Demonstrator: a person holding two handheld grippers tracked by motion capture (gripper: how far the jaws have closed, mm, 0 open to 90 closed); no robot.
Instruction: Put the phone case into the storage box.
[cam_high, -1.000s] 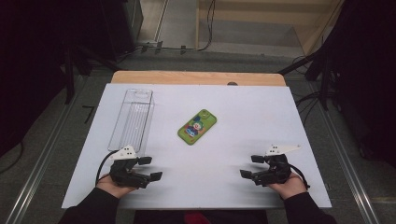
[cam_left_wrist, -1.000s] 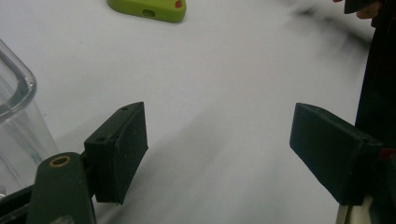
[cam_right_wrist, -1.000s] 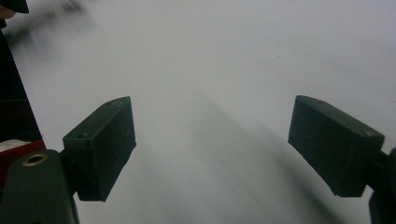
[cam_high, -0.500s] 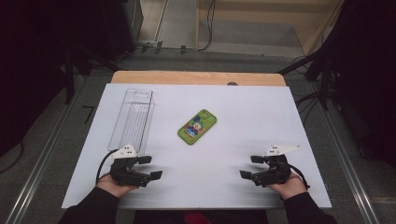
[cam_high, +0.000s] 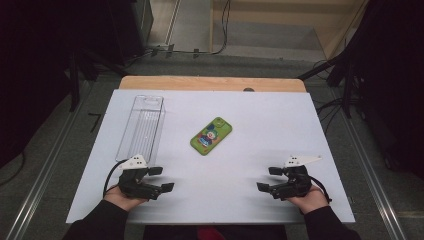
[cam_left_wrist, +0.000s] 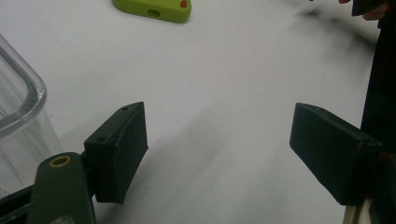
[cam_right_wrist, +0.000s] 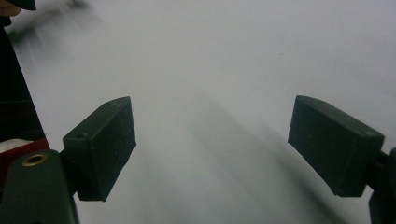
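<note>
While both hands rest low on the table (cam_high: 250, 125), the left claw (cam_high: 161, 179) and right claw (cam_high: 270, 179) gape empty, facing inward.

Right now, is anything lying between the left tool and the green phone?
No. In the high view, only bare white table lies between the left tool and the green phone; the clear box sits off to the side.

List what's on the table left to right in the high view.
left gripper → clear plastic container → green phone → right gripper
</note>
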